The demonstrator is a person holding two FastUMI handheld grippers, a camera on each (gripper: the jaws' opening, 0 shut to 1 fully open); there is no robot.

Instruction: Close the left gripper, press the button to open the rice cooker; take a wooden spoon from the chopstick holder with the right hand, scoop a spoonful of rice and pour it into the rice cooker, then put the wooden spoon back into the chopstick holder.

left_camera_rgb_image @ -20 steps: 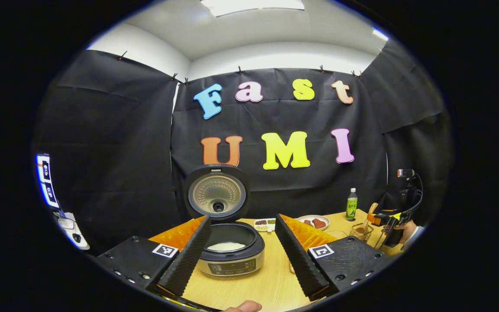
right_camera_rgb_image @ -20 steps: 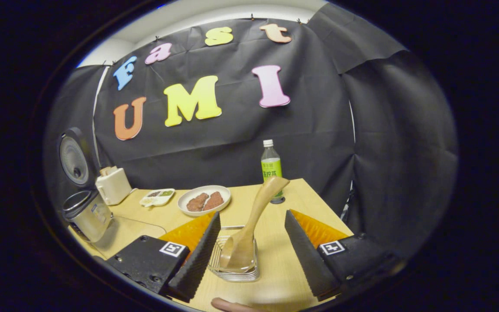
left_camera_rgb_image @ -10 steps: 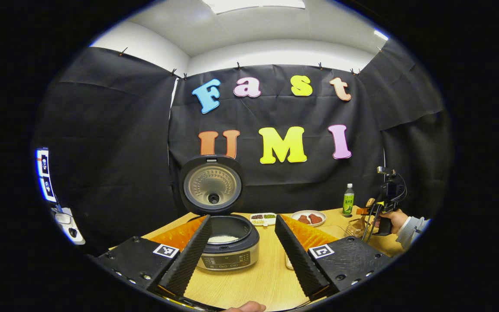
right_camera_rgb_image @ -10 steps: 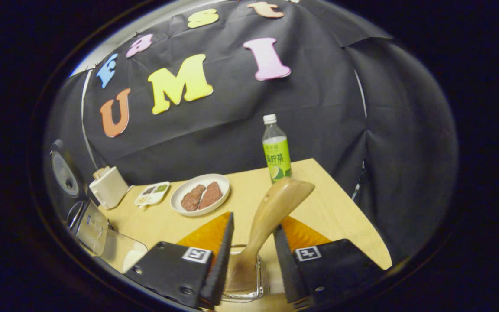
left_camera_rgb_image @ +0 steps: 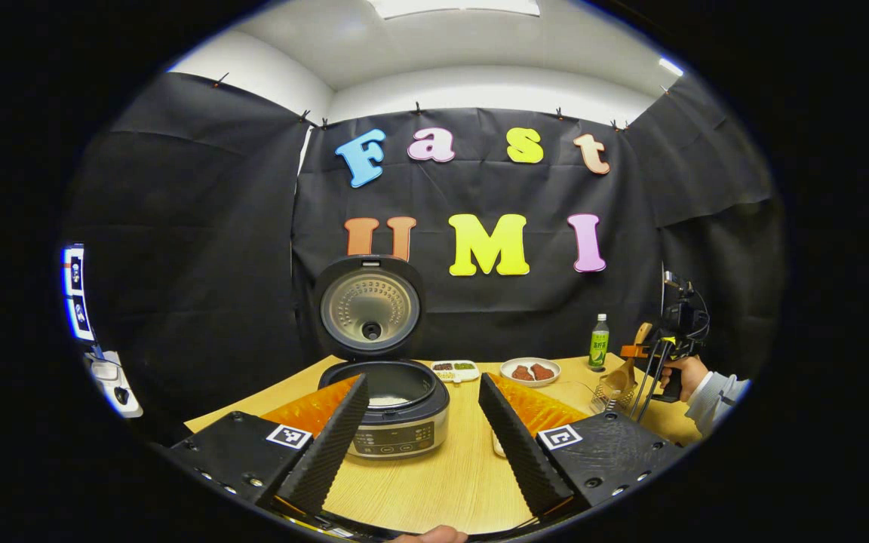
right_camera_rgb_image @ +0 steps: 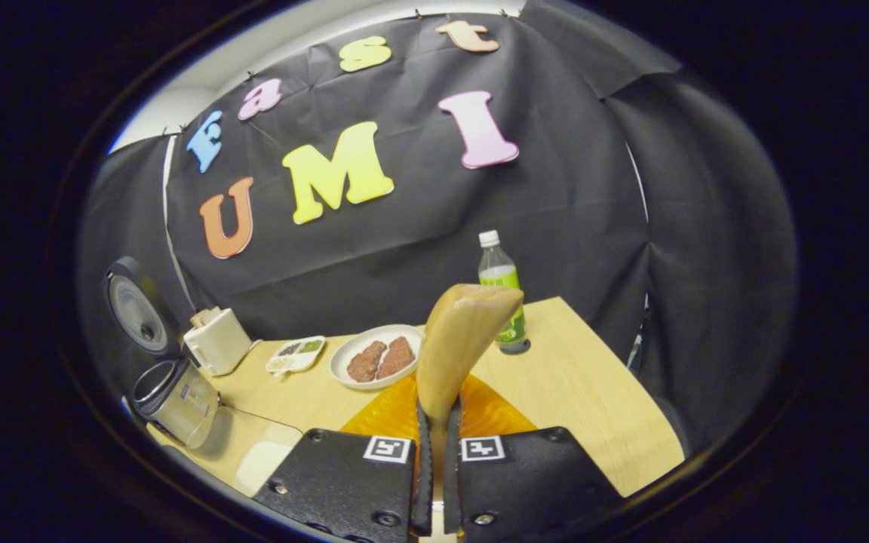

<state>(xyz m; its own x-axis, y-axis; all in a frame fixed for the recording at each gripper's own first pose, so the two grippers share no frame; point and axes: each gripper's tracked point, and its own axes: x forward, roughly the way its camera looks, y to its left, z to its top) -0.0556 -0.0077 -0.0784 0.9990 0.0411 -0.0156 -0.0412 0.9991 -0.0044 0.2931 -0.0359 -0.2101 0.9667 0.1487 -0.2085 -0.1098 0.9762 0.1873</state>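
Clamping onto the wooden spoon (right_camera_rgb_image: 459,339) handle, the right gripper (right_camera_rgb_image: 436,422) has now closed; the left gripper (left_camera_rgb_image: 423,407) stays spread before the open rice cooker (left_camera_rgb_image: 397,403).

Pale wooden spoon (right_camera_rgb_image: 459,339) — green-labelled bottle (right_camera_rgb_image: 506,302)

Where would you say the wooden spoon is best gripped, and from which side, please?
Grip the wooden spoon on its narrow handle, coming from above and pinching across its flat sides. It stands handle-up in the chopstick holder with the bowl end down, so the handle is the reachable part. The right gripper already has its jaws closed on the handle there.
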